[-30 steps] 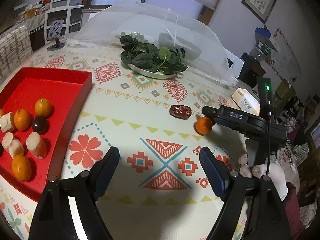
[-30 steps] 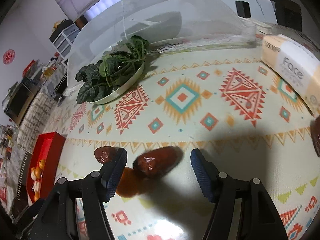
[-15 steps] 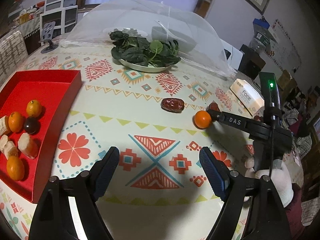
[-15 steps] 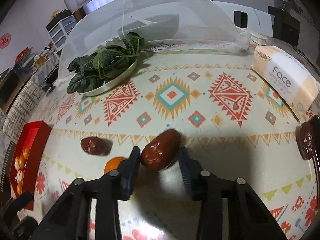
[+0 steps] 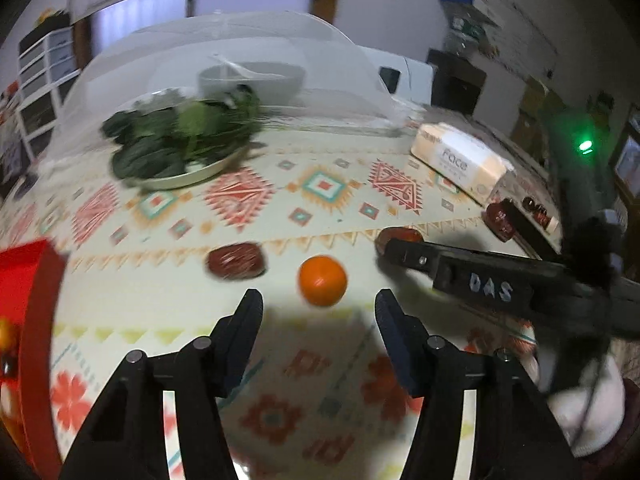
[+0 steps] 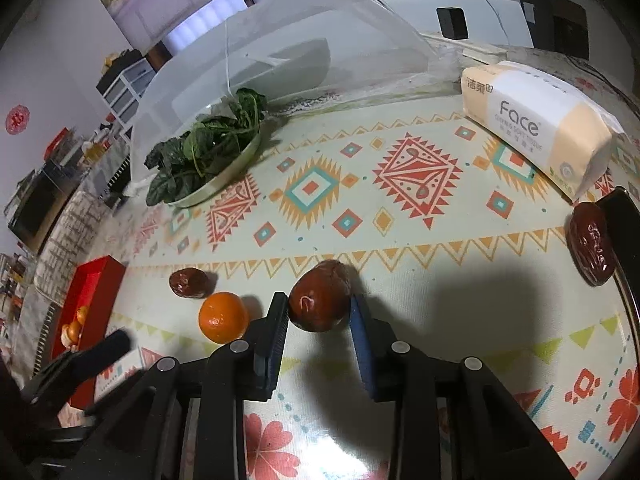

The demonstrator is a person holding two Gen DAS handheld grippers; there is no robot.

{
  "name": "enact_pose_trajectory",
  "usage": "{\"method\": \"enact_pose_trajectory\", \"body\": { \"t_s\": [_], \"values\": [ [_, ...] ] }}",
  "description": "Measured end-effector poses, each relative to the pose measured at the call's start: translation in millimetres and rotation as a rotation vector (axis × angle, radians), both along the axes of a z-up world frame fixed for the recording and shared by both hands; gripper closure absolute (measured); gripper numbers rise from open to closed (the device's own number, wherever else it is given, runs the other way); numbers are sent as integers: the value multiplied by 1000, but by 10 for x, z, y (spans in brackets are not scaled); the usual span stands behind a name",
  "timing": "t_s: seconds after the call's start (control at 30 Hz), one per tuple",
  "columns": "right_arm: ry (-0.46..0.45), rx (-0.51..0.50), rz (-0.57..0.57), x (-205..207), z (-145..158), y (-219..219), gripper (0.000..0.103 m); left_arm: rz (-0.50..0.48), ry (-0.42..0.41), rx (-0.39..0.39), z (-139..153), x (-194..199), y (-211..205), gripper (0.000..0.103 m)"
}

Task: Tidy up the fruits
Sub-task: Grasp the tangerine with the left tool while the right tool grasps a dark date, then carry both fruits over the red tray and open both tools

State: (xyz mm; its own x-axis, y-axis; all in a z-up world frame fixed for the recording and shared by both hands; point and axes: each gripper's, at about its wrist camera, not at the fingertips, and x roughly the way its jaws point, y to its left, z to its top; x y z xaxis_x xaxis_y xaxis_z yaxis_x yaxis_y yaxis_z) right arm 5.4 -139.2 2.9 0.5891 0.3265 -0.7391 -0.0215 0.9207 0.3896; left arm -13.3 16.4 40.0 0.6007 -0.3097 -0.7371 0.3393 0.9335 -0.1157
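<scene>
A small orange [image 5: 322,280] lies on the patterned tablecloth just beyond the tips of my left gripper [image 5: 318,310]. Its jaws are closing and the pads are clear of the fruit. My right gripper [image 6: 318,308] is shut on a red date [image 6: 320,300], and in the left wrist view its dark finger [image 5: 404,250] covers most of that date [image 5: 400,235]. A second date [image 5: 236,260] rests left of the orange [image 6: 222,316]. The red tray [image 5: 28,280] with several fruits sits at the left edge.
A third date [image 6: 590,248] lies against a dark tray [image 6: 624,220] at the right. A tissue pack [image 6: 536,120] lies behind it. A plate of greens [image 6: 204,156] and a clear mesh cover [image 5: 240,60] stand at the back.
My left gripper has swung right up to the orange and its jaws have narrowed. My right gripper has shut on the date that lay between its open fingers.
</scene>
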Motion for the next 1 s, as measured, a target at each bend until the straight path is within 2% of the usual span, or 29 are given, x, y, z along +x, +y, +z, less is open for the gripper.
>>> {"method": "enact_pose_trajectory", "body": {
  "t_s": [0.2, 0.23, 0.27, 0.3, 0.47, 0.8, 0.93, 1.0],
  "values": [
    [8, 23, 8, 30, -30, -16, 69, -19, 31, 48, -203, 267, -221, 45],
    [8, 27, 8, 36, -31, -20, 69, -24, 34, 52, -229, 285, -240, 49],
    [8, 29, 8, 41, -29, -22, 69, -28, 37, 55, -250, 296, -256, 61],
    [7, 32, 8, 43, -24, -28, 69, -26, 38, 63, -271, 307, -264, 68],
    [5, 38, 4, 46, -24, -43, 69, -2, 29, 43, -252, 280, -198, 71],
    [0, 45, -13, 53, -56, -69, 69, 79, -21, -89, 132, -177, 286, 70],
    [-16, 48, -34, 35, -49, -92, 69, 177, -24, -211, 231, -370, 745, 70],
    [-40, 54, -40, 7, 2, -85, 69, 227, -27, -226, 254, -449, 973, 70]
  ]
}}
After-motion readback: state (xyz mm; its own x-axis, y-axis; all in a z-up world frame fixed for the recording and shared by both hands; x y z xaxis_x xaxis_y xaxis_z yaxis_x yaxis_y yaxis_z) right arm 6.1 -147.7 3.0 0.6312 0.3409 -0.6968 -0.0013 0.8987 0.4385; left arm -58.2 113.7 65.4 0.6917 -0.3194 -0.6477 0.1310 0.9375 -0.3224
